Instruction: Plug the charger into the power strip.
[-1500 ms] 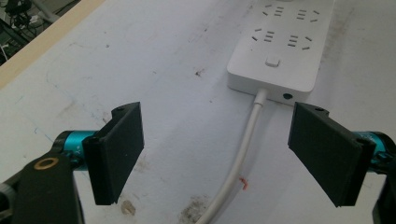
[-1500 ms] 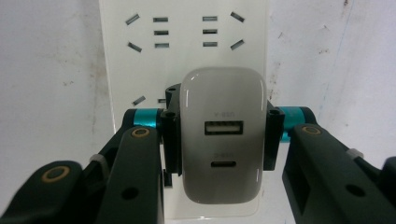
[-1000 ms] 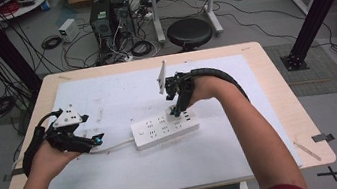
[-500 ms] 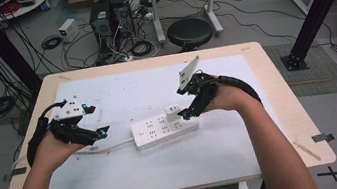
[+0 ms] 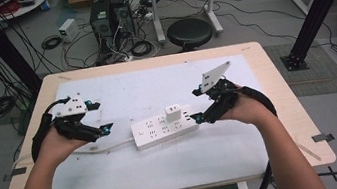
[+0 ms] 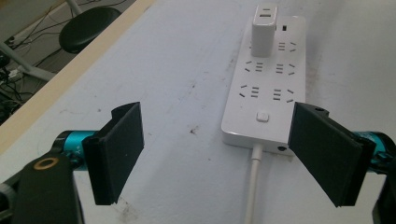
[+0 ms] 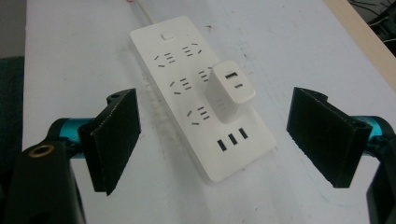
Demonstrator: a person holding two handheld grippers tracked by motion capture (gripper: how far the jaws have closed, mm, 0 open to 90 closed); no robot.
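Change since earlier frames: the right gripper (image 5: 199,117) has drawn back from above the power strip (image 5: 164,127) toward the right edge of the table (image 5: 280,108), and its jaws have just been opening; nothing is between them now. The left gripper (image 5: 106,129) has kept its place.
Power strip: lies flat near the middle of the table on the white mat (image 5: 167,165), long side running left to right, its white cable (image 5: 103,147) trailing toward the left edge.
Charger: a white charger (image 5: 173,112) stands upright, plugged into a socket toward the right end of the strip; in the right gripper view the charger (image 7: 230,91) sits just above the three USB ports.
Right gripper fingers: spread wide and empty, just beside the right end of the strip, not touching it.
Left gripper fingers: spread wide, empty, aimed at the cable end of the strip (image 6: 266,79) and apart from it.
Step in hand: judged to be the release and retreat after seating the charger.
Next move: if the plug needs checking, a light press from above while the left gripper steadies the cable end; otherwise both hands clear the strip.
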